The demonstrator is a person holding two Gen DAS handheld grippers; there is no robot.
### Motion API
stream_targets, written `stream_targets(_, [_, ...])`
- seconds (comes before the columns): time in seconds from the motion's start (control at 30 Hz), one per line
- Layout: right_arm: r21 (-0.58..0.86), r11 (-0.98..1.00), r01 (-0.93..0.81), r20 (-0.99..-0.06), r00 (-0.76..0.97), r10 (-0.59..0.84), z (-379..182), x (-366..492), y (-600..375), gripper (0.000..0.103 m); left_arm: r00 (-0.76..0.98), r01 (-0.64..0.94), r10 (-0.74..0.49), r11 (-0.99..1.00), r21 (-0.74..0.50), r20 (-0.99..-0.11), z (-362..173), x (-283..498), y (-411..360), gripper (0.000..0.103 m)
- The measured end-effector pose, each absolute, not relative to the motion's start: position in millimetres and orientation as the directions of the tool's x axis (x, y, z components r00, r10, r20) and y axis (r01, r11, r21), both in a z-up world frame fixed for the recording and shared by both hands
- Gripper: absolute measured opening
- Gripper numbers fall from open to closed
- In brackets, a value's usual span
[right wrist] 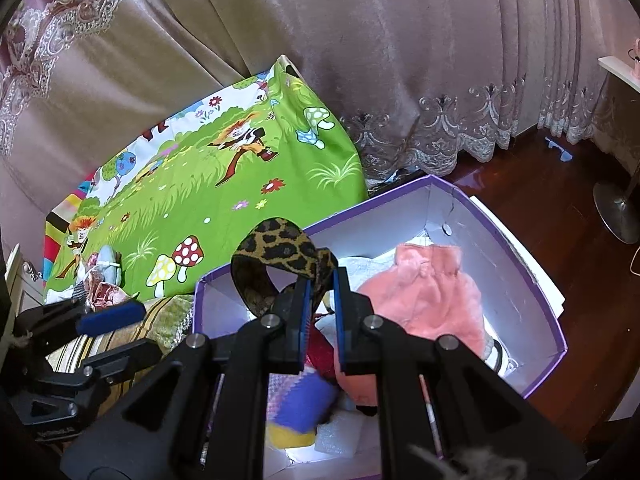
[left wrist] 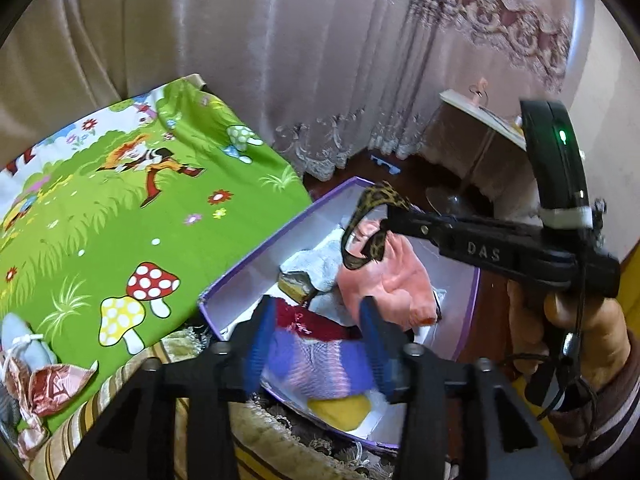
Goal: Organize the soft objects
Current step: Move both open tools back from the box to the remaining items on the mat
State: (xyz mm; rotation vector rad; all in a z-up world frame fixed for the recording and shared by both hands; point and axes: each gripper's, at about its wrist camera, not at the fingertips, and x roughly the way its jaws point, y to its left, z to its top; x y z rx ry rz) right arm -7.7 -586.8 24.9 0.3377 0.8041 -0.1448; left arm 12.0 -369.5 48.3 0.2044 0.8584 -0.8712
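Between tool pads (right wrist: 307, 300), looped leopard-print band (right wrist: 276, 246)

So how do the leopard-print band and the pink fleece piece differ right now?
The leopard-print band is a narrow spotted loop; the pink fleece piece is a broad, plain-coloured garment. The band hangs above the purple box, pinched in the right gripper; the fleece lies inside the box, ungripped. Both are soft fabric items over the same box.

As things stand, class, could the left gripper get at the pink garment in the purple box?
Probably yes: the left gripper is open above the purple box, and the pink garment lies uncovered just beyond it; only the dangling leopard-print band hangs nearby.
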Motion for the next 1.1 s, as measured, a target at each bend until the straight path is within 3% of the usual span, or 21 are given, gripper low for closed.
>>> stream_targets(0.17, [0.237, 0.943, 0.234, -0.736, 0.677, 0.017, 23, -5, -581, 0.023, 0.360, 0.695, -0.581, 0.689, -0.205, -0.730, 49, 22, -357, 0.049])
stream_targets(0.27, [0.238, 0.946, 0.220, -0.737, 0.675, 0.028, 24, -3, -575, 0.045, 0.367, 0.682, -0.582, 0.699, -0.217, -0.725, 49, 25, -352, 0.049])
stream_targets(0.3, [0.240, 0.946, 0.216, -0.735, 0.677, 0.032, 24, -3, -574, 0.046, 0.369, 0.677, -0.584, 0.702, -0.220, -0.723, 49, 25, -350, 0.049])
stream_targets(1.1, [0.179, 0.983, 0.051, -0.754, 0.649, 0.104, 44, 27, -490, 0.051, 0.503, 0.469, -0.539, 0.827, -0.311, -0.676, 57, 60, -247, 0.049])
